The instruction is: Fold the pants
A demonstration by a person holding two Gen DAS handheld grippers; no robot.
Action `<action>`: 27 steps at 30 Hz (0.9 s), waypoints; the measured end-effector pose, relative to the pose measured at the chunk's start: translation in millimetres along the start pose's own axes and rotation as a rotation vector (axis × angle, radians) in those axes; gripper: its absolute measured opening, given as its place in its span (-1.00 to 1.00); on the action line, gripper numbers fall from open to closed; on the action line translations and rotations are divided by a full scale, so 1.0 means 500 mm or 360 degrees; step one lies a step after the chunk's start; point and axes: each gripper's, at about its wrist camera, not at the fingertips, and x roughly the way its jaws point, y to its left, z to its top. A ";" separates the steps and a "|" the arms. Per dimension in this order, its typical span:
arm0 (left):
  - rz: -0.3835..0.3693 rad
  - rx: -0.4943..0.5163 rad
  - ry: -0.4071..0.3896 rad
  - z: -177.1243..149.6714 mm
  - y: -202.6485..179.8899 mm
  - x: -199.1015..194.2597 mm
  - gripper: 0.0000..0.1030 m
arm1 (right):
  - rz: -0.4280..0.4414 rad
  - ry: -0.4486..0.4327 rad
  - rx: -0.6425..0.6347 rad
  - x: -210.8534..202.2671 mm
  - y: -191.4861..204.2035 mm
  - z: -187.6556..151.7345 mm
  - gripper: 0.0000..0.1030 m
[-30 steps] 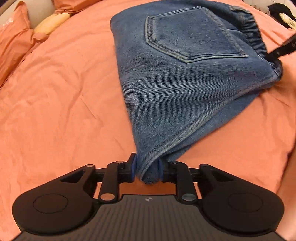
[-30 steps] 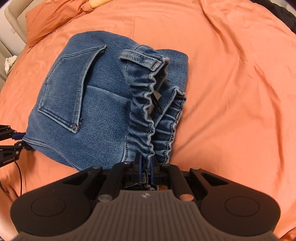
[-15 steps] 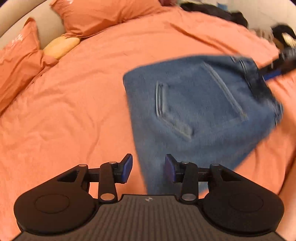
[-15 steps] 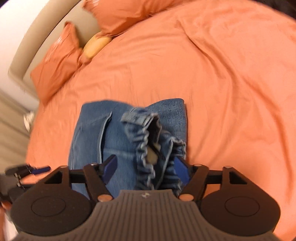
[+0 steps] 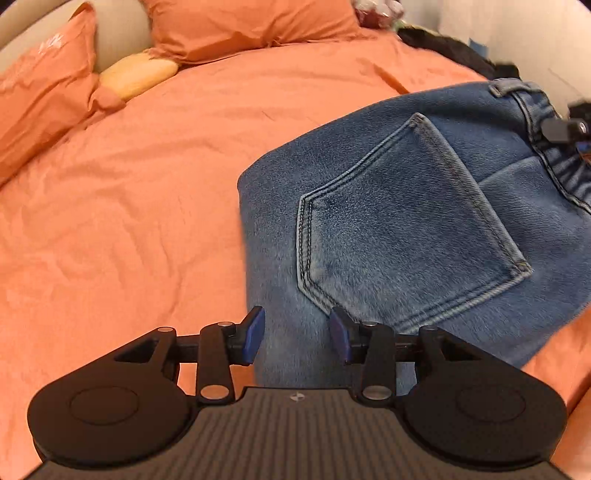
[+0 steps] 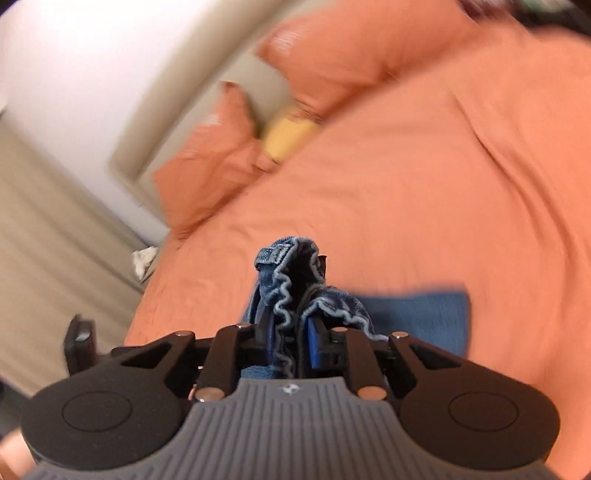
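Observation:
Folded blue denim pants [image 5: 399,229] lie on the orange bedspread [image 5: 147,192], back pocket up. My left gripper [image 5: 295,332] is open and empty, its blue pads over the near edge of the pants. My right gripper [image 6: 291,339] is shut on the pants' gathered elastic waistband [image 6: 291,273] and holds it bunched up between the pads. The rest of the pants shows blurred behind it [image 6: 417,314]. The right gripper also shows in the left wrist view [image 5: 565,129] at the waistband on the far right.
Orange pillows [image 5: 236,26] and a yellow cushion [image 5: 136,75] lie at the headboard. Dark clothes [image 5: 450,48] sit at the bed's far right. In the right wrist view a beige floor [image 6: 48,258] and the bed's left edge show, blurred.
My left gripper let go of the pants' corner and opened. My right gripper opened about half a second ago and is now shut again on the waistband, and its view has swung upward.

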 end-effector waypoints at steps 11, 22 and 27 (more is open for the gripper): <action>-0.0125 -0.0015 -0.0018 0.034 -0.016 0.034 -0.07 | -0.0457 0.0227 0.0112 0.082 -0.130 -0.056 -0.76; -0.0064 -0.0040 0.0006 0.009 0.005 0.025 0.48 | -0.0467 0.0182 0.0134 0.022 -0.087 -0.090 0.42; -0.0097 -0.0159 0.0099 -0.023 0.063 0.025 0.73 | -0.0326 0.0231 0.0470 -0.008 -0.139 -0.158 0.65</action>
